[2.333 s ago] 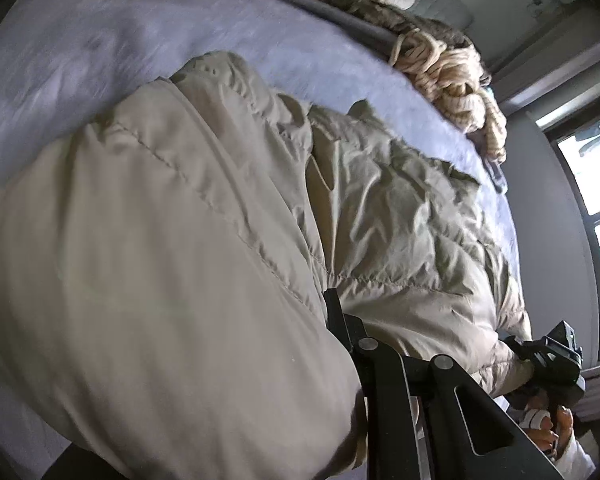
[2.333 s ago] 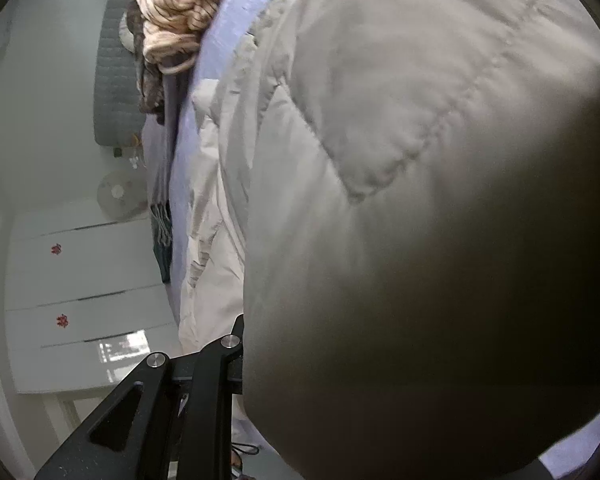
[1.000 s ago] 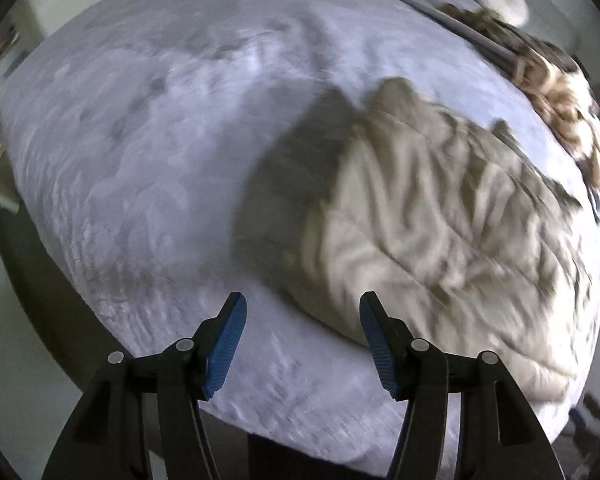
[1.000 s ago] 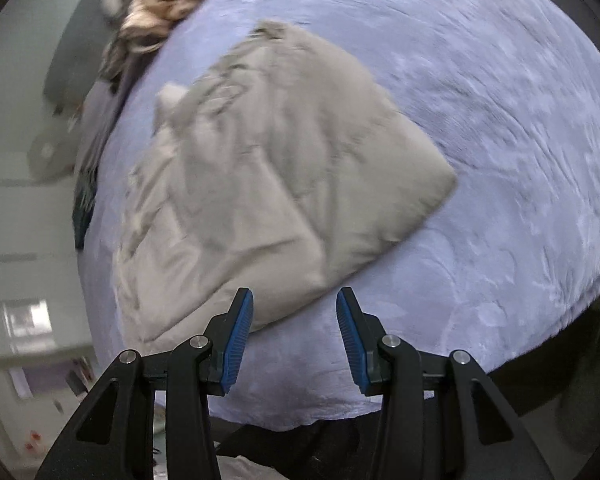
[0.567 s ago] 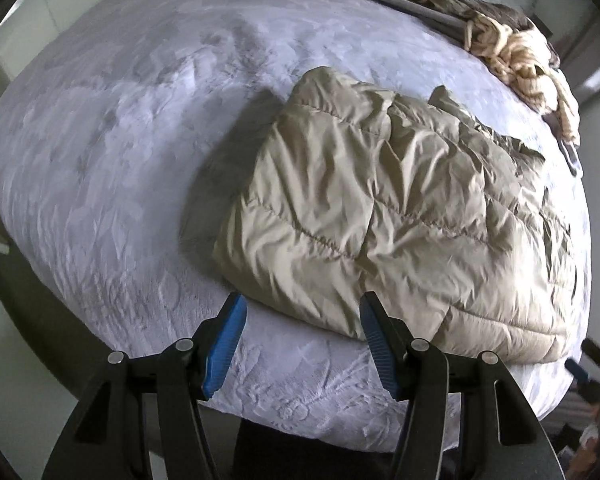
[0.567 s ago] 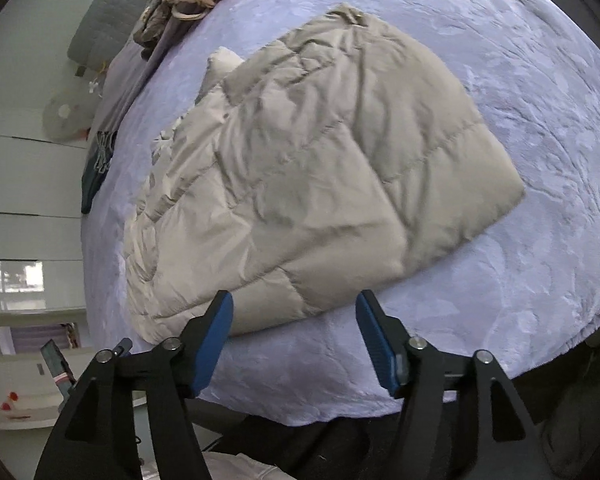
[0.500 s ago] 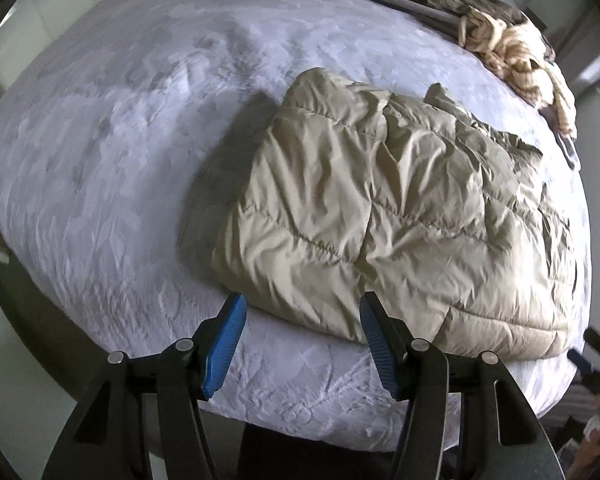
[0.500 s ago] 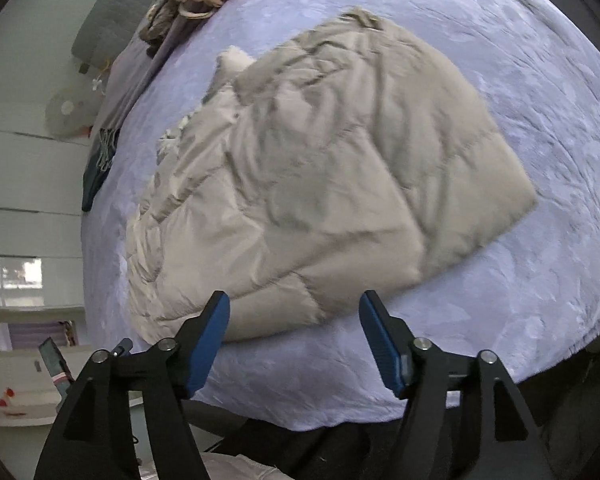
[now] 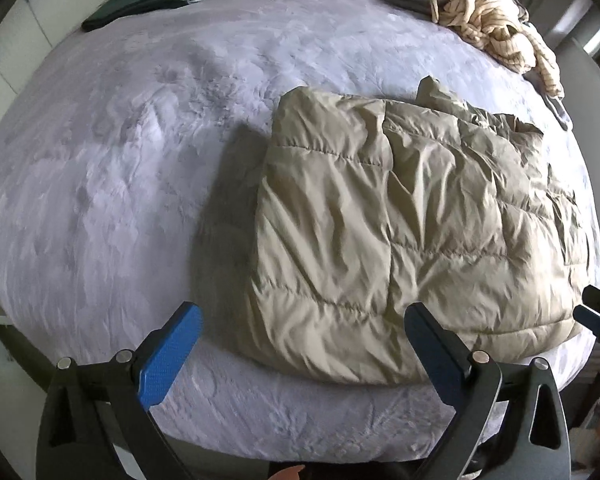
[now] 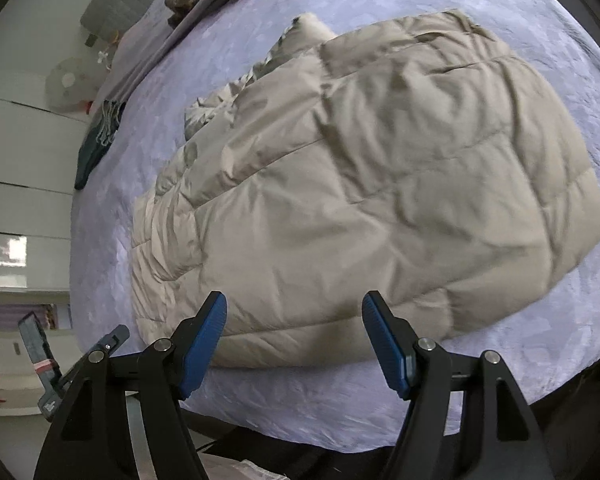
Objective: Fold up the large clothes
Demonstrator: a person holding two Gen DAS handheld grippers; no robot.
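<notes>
Both the left gripper (image 9: 300, 344) and right gripper (image 10: 294, 332) just spread wide, empty; pinch the jacket's (image 9: 400, 240) near hem evenly next.

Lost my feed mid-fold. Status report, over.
Left gripper and right gripper empty, jaws just opened wide. Beige puffer jacket lies folded on the bed. Nothing in the way.

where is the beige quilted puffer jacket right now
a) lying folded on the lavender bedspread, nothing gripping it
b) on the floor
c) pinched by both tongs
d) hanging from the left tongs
a: the beige quilted puffer jacket lies folded on the lavender bedspread, and the left tongs and right tongs stand open above it, empty.
</notes>
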